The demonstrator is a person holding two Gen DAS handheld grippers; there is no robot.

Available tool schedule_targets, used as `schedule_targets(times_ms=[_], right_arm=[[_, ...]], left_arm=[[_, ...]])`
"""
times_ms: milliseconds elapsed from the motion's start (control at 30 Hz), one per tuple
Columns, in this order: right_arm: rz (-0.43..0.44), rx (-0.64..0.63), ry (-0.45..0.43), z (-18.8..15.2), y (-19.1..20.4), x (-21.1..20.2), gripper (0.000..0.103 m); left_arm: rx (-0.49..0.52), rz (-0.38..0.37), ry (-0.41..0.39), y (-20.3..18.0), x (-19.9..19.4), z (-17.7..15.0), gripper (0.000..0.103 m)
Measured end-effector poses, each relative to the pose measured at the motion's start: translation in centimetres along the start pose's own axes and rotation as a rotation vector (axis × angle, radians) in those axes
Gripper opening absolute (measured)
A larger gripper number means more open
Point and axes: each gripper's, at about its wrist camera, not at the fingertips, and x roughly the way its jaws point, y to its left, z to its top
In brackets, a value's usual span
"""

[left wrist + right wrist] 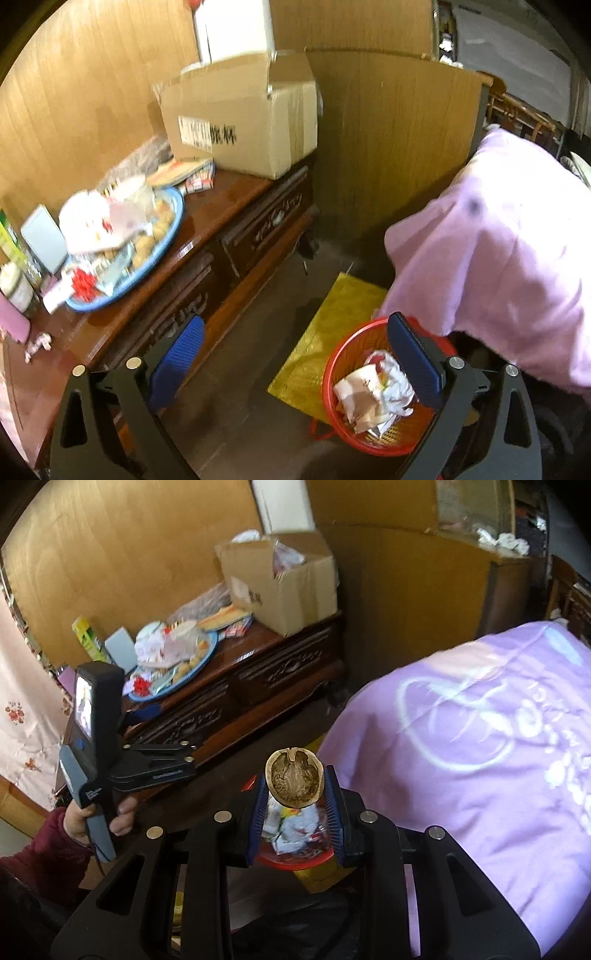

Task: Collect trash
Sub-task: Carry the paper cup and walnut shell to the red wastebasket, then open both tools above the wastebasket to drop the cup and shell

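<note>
A red mesh basket [334, 365] stands on the floor on a yellow mat [328, 325], holding crumpled paper and wrappers [373, 395]. My left gripper [295, 343] hangs above it with its blue pads wide apart and nothing between them. In the right wrist view my right gripper [295, 786] is shut on a half walnut shell [294, 779], hollow side facing the camera, directly over the red basket [291, 856] and its trash. The left gripper's body [99, 738] shows at the left, held by a hand in a dark red sleeve.
A dark carved wooden cabinet [236, 206] stands left of the basket. It carries a blue plate [166, 236] heaped with snacks and wrappers, and a cardboard box [243, 122]. A purple blanket [498, 251] covers furniture at the right, close to the basket. Wood panelling runs behind.
</note>
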Motion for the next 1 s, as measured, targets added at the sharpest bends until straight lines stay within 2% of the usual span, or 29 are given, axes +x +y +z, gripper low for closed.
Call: schedule_targets(times_ms=[133,233,467,533,800,1000], right_arm=[[0.011,-0.004,0.099,-0.8,0.3,3.9,0.031],[0.026,-0.001,0.17,-1.3,0.4,6.7,0.031],[0.046,0.018,0.266,-1.9,-0.2,11.4,0.032],[0.042,0.02,0.261,-1.7,-0.2,11.7,0.037],[0.023,0.014,0.197,-1.4,0.1,9.9,0.038],[-0.08,0.056,0.16,-2.7,-1.1,7.3,0.04]], left_arm=[[-0.046,-0.04,0.073,0.5,2.7,-1.6,0.097],[-0.063,-0.035,0.085,1.0,3.7,-2.6,0.097],[-0.006,0.001,0.105,0.5,5.3,-4.4,0.097],[0.016,0.007,0.113,0.1,5.7,-4.8,0.097],[-0.003,-0.033,0.113,0.1,5.4,-4.8,0.097],[0.045,-0.051,0.077,-1.9,3.4,-4.2,0.097]])
